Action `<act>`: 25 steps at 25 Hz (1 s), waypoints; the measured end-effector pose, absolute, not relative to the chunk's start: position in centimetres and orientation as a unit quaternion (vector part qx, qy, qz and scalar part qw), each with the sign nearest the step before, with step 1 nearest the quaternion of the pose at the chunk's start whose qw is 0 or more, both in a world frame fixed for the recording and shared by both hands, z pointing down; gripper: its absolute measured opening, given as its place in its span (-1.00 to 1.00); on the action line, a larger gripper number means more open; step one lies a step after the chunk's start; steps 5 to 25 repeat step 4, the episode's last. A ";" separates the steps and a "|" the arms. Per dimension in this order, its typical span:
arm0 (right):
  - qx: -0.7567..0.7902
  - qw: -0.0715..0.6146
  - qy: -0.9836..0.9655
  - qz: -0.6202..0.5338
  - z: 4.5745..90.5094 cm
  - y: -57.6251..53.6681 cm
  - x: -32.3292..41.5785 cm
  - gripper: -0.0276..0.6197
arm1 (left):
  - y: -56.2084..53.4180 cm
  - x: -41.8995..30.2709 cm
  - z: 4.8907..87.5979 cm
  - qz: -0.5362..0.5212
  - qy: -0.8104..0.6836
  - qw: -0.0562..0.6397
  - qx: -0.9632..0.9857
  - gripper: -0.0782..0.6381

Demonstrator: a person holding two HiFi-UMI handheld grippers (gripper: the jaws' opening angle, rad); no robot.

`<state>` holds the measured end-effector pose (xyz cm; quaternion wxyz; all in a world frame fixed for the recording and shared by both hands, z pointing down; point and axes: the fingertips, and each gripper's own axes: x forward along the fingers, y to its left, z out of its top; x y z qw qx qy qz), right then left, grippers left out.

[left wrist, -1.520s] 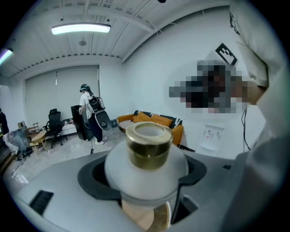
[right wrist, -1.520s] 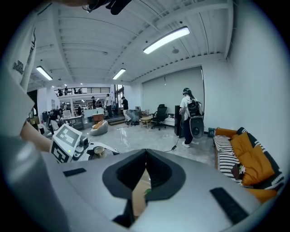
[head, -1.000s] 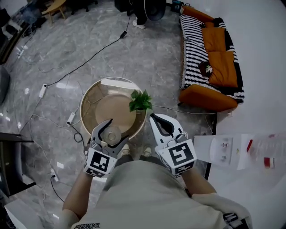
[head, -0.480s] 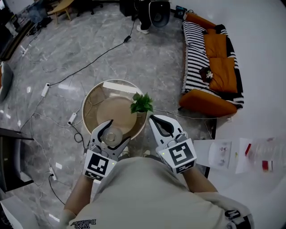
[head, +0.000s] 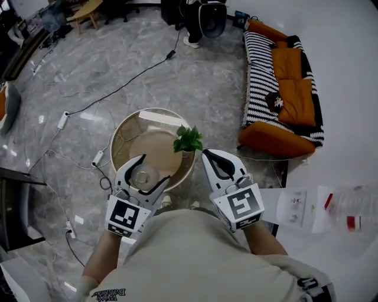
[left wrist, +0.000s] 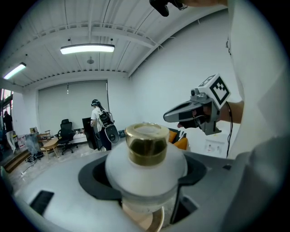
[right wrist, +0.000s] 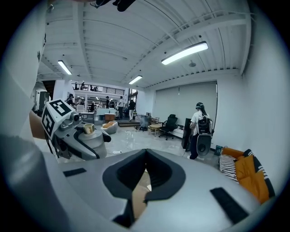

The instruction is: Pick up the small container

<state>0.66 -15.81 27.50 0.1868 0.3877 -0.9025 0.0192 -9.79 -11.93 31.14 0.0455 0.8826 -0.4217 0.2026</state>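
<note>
The small container (head: 143, 176) is a frosted white jar with a gold cap (left wrist: 146, 142). My left gripper (head: 152, 170) is shut on it, and the jar fills the space between the jaws over the near edge of the round table (head: 133, 127). In the left gripper view the jar (left wrist: 145, 170) stands upright. My right gripper (head: 210, 155) is shut with nothing in it, beside the table's right edge, a hand's width from the left one. The right gripper view shows its dark pads (right wrist: 156, 172) pressed together and the left gripper (right wrist: 74, 138) holding the jar (right wrist: 89, 129).
A small green plant (head: 188, 139) stands on the table's right rim between the grippers. Cables (head: 94, 156) trail over the grey marble floor. A striped sofa with orange cushions (head: 283, 82) is at the right, a white surface with papers (head: 307, 203) at the lower right, and a person (head: 204, 12) at the far top.
Both grippers have stayed almost where they were, drifting slightly outward. The left gripper has kept its hold on the jar throughout.
</note>
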 end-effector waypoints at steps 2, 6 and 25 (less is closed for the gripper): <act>0.388 0.184 -0.903 0.018 27.5 -16.0 1.0 -0.93 | -12.1 -9.7 31.1 0.205 -0.428 0.046 0.879 0.16; 0.388 0.181 -0.904 0.016 27.5 -16.1 1.1 -0.93 | -12.3 -9.7 31.0 0.204 -0.434 0.046 0.876 0.16; 0.388 0.181 -0.904 0.016 27.5 -16.1 1.1 -0.93 | -12.3 -9.7 31.0 0.204 -0.434 0.046 0.876 0.16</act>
